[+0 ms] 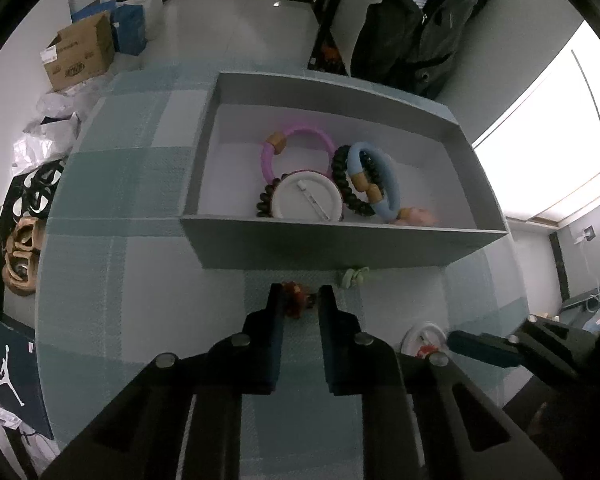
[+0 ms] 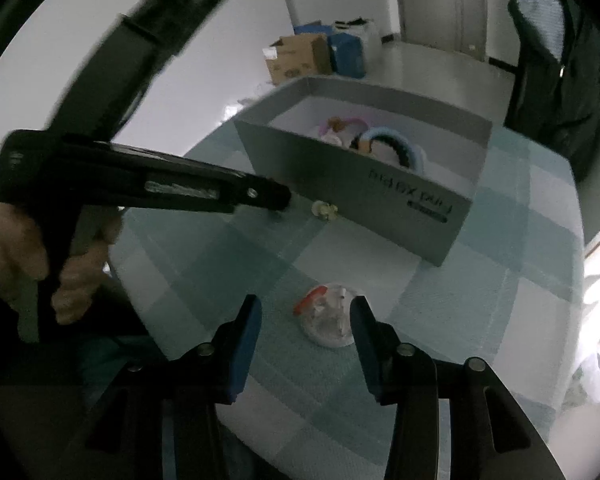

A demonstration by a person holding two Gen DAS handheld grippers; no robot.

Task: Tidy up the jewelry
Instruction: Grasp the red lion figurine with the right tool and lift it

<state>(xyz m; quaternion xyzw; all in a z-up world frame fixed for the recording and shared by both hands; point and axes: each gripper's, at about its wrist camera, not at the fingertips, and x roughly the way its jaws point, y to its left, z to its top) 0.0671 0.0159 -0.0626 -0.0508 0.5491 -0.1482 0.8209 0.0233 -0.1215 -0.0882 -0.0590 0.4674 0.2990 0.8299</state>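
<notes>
A grey box (image 1: 340,246) on the checked tablecloth holds a purple bangle (image 1: 296,136), a blue bangle (image 1: 384,178), black bead bracelets (image 1: 346,186) and a white round case (image 1: 308,197). My left gripper (image 1: 299,300) is closed around a small red-brown ornament (image 1: 294,300) lying just before the box. A pale green ornament (image 1: 355,276) lies against the box front; it also shows in the right wrist view (image 2: 325,210). My right gripper (image 2: 306,314) is open, its fingertips on either side of a white round case with a red piece (image 2: 327,318). The box also shows there (image 2: 352,196).
The table (image 1: 120,200) is round with a teal checked cloth. A dark jacket (image 1: 420,28) hangs behind it. Cardboard box (image 1: 82,56), blue bags (image 1: 130,26) and shoes (image 1: 22,256) lie on the floor to the left. A bright window (image 1: 556,148) is at right.
</notes>
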